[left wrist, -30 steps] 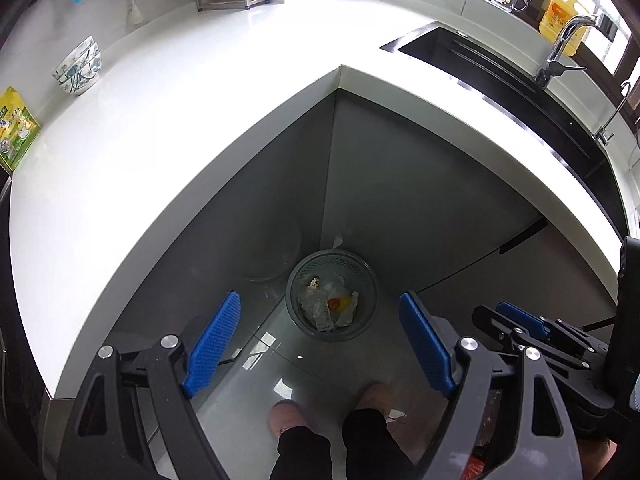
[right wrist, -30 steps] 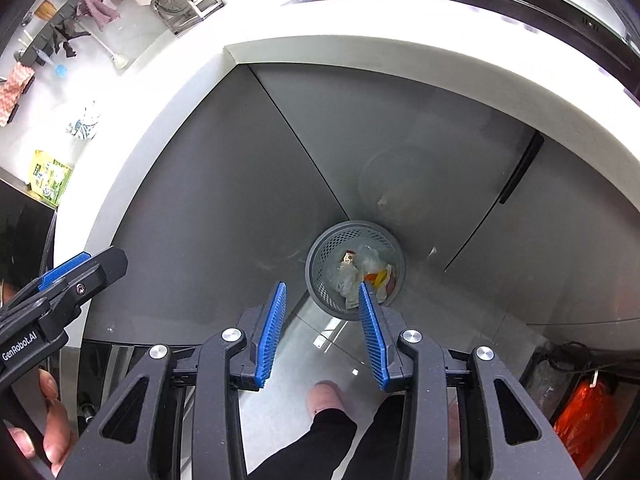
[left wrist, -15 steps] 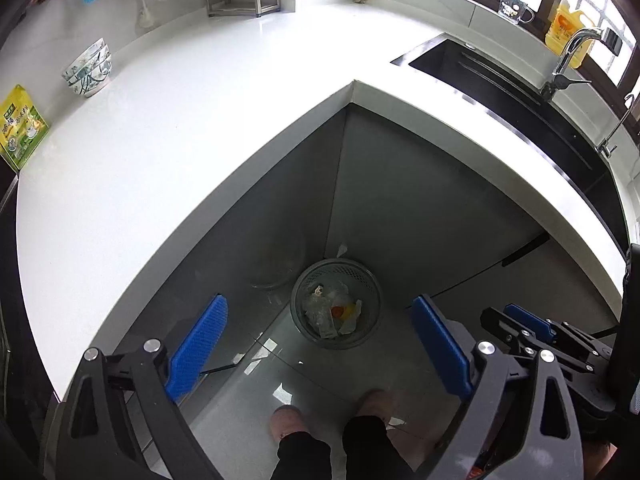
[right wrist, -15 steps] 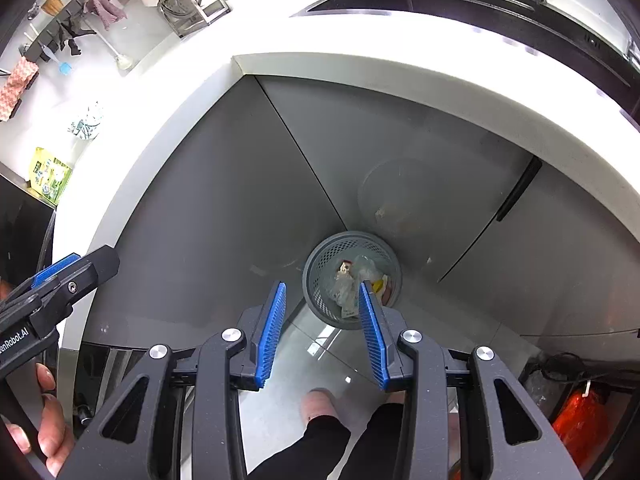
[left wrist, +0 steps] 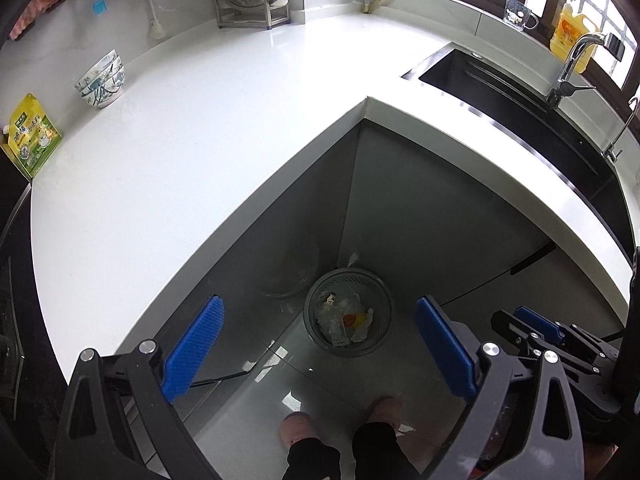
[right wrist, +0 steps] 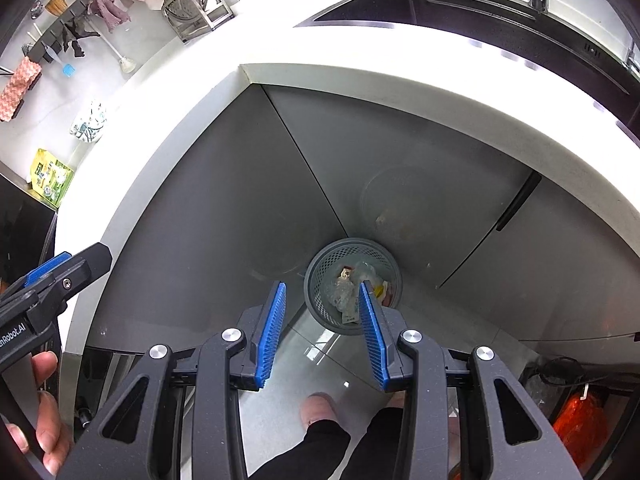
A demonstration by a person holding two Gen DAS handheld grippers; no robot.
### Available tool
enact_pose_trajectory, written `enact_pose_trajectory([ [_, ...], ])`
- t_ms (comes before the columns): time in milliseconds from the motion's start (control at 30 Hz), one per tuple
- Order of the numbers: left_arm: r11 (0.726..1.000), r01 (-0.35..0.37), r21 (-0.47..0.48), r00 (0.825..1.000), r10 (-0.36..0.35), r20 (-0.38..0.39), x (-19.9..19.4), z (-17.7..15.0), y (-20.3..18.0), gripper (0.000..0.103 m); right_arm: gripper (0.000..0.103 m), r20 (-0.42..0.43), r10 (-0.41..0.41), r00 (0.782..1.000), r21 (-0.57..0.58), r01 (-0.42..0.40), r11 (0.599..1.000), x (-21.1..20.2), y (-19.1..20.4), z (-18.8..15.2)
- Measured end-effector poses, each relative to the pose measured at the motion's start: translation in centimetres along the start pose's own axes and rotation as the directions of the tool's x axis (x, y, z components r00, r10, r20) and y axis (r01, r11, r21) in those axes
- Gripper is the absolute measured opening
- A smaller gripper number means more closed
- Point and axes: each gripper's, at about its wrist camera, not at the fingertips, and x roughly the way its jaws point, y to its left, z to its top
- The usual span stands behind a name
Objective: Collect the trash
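We hold both grippers high above the floor, pointing down past the inner corner of the white table (left wrist: 192, 168). The left gripper (left wrist: 320, 344) has its jaws released and spread wide, nothing between the blue pads (left wrist: 194, 346). The right gripper (right wrist: 322, 330) has its jaws released too, at a narrower gap, and carries nothing; in the left wrist view it shows at the lower right edge.

The trash (left wrist: 344, 318), crumpled clear plastic, paper and an orange-yellow scrap, lies inside the grey mesh bin (left wrist: 384, 292). The bin stands on the floor in the corner where the two grey cabinet fronts meet. In the right wrist view the bin (right wrist: 320, 276) sits just beyond the fingertips, partly behind the right pad. Our feet (left wrist: 298, 428) show on the floor below the bin.

On the table, well apart from the bin: stacked patterned bowls (left wrist: 101, 80), a green-yellow packet (left wrist: 34, 136) and a metal rack (left wrist: 254, 0). The sink (left wrist: 520, 104) is set into the right-hand run.

Against one second ago: the left jaws are wider. Both cameras have risen and tilted up; more of the table and back wall is in view, and the bin appears smaller and lower. The right jaws' gap is unchanged.
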Motion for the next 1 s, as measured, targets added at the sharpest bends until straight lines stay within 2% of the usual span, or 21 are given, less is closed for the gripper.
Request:
enact_pose_trajectory([
  [300, 1.0, 0.002, -0.003, 1.0, -0.002, 0.007, -0.7, 0.5, 0.5, 0.095, 0.037, 0.01, 0.0, 1.0, -0.003, 0.0, 1.0, -0.8, 0.4, 0.3],
  [1000, 1.0, 0.013, 0.008, 0.999, -0.014, 0.047, -5.8, 1.3, 2.2, 0.095, 0.04, 0.053, 0.013, 0.999, -0.034, -0.011, 0.999, -5.5, 2.8, 0.9],
])
